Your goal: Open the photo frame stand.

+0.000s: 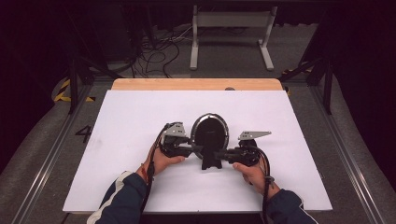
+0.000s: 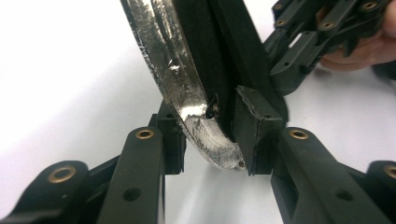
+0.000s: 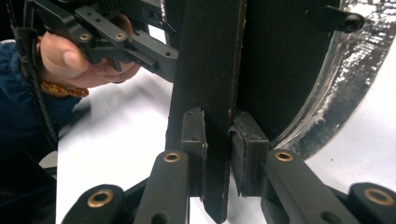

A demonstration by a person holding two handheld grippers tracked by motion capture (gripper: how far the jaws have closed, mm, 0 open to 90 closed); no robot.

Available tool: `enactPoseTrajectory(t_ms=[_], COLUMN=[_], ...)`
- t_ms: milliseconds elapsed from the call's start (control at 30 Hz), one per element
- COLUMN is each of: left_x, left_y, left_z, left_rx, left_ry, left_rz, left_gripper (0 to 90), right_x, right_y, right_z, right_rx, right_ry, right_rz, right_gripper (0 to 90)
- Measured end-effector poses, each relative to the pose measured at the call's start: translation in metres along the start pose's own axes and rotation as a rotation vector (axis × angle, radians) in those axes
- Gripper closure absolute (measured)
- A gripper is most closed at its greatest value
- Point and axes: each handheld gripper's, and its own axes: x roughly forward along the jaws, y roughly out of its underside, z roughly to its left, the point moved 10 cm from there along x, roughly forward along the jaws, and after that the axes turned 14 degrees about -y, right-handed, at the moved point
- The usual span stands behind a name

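An oval frame (image 1: 210,127) with a silver rim and a black back stands upright at the middle of the white board, propped on its black stand leg (image 1: 211,162). My left gripper (image 1: 198,149) comes in from the left. In the left gripper view its jaws (image 2: 212,140) are shut on the lower silver rim (image 2: 187,93) and the black back. My right gripper (image 1: 219,154) comes in from the right. In the right gripper view its pads (image 3: 217,149) clamp the flat black stand leg (image 3: 210,70). The oval frame's rim (image 3: 345,79) curves past on the right.
The white board (image 1: 130,154) covers the table, with a wooden strip (image 1: 196,84) along its far edge. Beyond it on the floor stand a white table frame (image 1: 231,28) and loose cables (image 1: 154,56). Metal rails (image 1: 348,163) run along both sides.
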Motion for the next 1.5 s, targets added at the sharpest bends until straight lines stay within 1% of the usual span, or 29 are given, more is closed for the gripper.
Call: enactPoseTrajectory(t_ms=[33, 100, 167, 200, 267, 300, 367, 400, 433, 467, 500, 567, 633, 700, 733, 833, 933, 1033, 1167, 1300, 1367, 1400, 1500], left_x=[0.000, 0.000, 0.000, 0.000, 0.000, 0.000, 0.000, 0.000, 0.000, 0.000, 0.000, 0.000, 0.001, 0.000, 0.000, 0.000, 0.001, 0.001, 0.000, -0.001, -0.001, -0.001, -0.002], left_y=[0.000, -0.003, -0.007, -0.007, -0.008, -0.009, -0.010, -0.010, -0.010, -0.010, -0.011, -0.011, -0.010, -0.010, -0.010, -0.010, -0.010, -0.009, -0.006, -0.005, -0.004, -0.004, -0.002], left_z=[0.000, 0.002, 0.005, 0.005, 0.007, 0.008, 0.009, 0.009, 0.010, 0.010, 0.012, 0.014, 0.016, 0.017, 0.017, 0.017, 0.017, 0.016, 0.014, 0.012, 0.011, 0.010, 0.010], left_rx=[0.000, 0.013, 0.011, 0.011, 0.016, 0.026, 0.042, 0.051, 0.066, 0.066, 0.077, 0.082, 0.097, 0.113, 0.113, 0.127, 0.124, 0.121, 0.113, 0.119, 0.112, 0.111, 0.085], left_ry=[0.000, -0.032, -0.071, -0.071, -0.097, -0.112, -0.128, -0.142, -0.164, -0.164, -0.188, -0.211, -0.238, -0.254, -0.254, -0.279, -0.282, -0.276, -0.275, -0.280, -0.287, -0.279, -0.268], left_rz=[0.000, -0.013, -0.029, -0.029, -0.038, -0.039, -0.037, -0.036, -0.033, -0.033, -0.032, -0.032, -0.028, -0.032, -0.032, -0.034, -0.036, -0.040, -0.046, -0.051, -0.058, -0.059, -0.069], left_gripper=[66.9, 67.6, 69.0, 70.0, 71.0, 71.8, 71.5, 71.5, 71.3, 71.3, 71.2, 71.2, 71.4, 71.5, 71.6, 71.6, 71.6, 71.9, 72.4, 72.5, 72.3, 72.1, 71.1], right_x=[-0.001, -0.001, -0.002, -0.002, -0.002, -0.002, -0.003, -0.003, -0.003, -0.003, -0.003, -0.002, -0.002, -0.001, 0.000, 0.000, -0.001, -0.001, 0.000, -0.001, -0.001, -0.001, 0.000], right_y=[-0.001, -0.002, -0.004, -0.004, -0.006, -0.006, -0.007, -0.007, -0.007, -0.007, -0.007, -0.008, -0.007, -0.007, -0.007, -0.006, -0.006, -0.006, -0.003, -0.001, 0.000, 0.000, 0.003], right_z=[0.001, 0.002, 0.003, 0.003, 0.005, 0.006, 0.007, 0.007, 0.007, 0.007, 0.007, 0.007, 0.007, 0.007, 0.006, 0.006, 0.005, 0.004, 0.003, 0.004, 0.005, 0.005, 0.006], right_rx=[-0.001, -0.004, -0.008, -0.008, -0.012, -0.014, -0.017, -0.017, -0.015, -0.015, -0.016, -0.017, -0.018, -0.017, -0.017, -0.014, -0.008, -0.006, -0.012, -0.016, -0.017, -0.018, -0.020], right_ry=[-0.002, -0.005, -0.010, -0.010, -0.017, -0.018, -0.020, -0.020, -0.022, -0.022, -0.022, -0.023, -0.024, -0.019, -0.018, -0.016, -0.021, -0.023, -0.017, -0.024, -0.022, -0.022, -0.026], right_rz=[-0.004, -0.006, -0.011, -0.011, -0.014, -0.013, -0.013, -0.013, -0.015, -0.015, -0.013, -0.013, -0.010, -0.003, -0.004, -0.002, -0.007, -0.010, 0.007, 0.014, 0.020, 0.025, 0.036], right_gripper=[77.3, 77.3, 77.3, 77.3, 77.1, 77.1, 76.8, 76.8, 76.8, 76.8, 76.6, 76.5, 76.4, 76.4, 76.4, 76.5, 76.6, 76.8, 77.1, 77.1, 77.1, 77.1, 77.3])
